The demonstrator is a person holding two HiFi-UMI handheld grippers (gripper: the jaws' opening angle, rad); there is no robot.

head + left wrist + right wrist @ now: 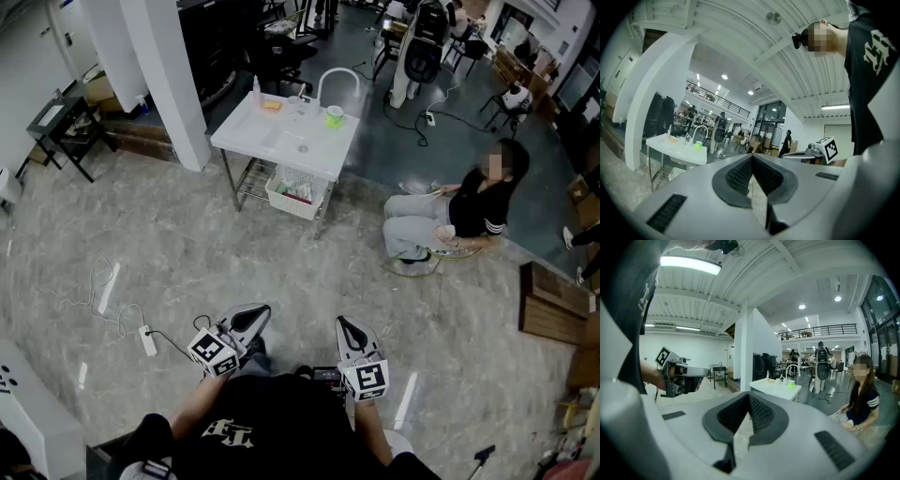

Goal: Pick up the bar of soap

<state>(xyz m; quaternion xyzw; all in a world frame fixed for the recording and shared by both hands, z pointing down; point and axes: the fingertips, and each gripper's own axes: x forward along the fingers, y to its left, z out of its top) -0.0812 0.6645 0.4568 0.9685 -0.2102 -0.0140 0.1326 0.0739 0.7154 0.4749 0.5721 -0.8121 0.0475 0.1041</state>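
The orange bar of soap (272,105) lies on a white sink table (246,131) far across the floor, next to a green cup (334,116) and a curved faucet (337,79). Both grippers are held close to my body, far from the table. My left gripper (253,310) is shut with nothing in it, its jaws meeting at the tip (752,157). My right gripper (345,324) is also shut and empty (749,395). In the left gripper view the soap (672,138) is a small orange spot on the table (670,151). The right gripper view shows the table (774,388) ahead.
A white basket (298,191) sits under the sink table. A white pillar (167,75) stands to its left. A person (461,216) sits on the floor at the right. A power strip (147,339) with a cable lies near my left side. Wooden boards (553,305) lie at the right.
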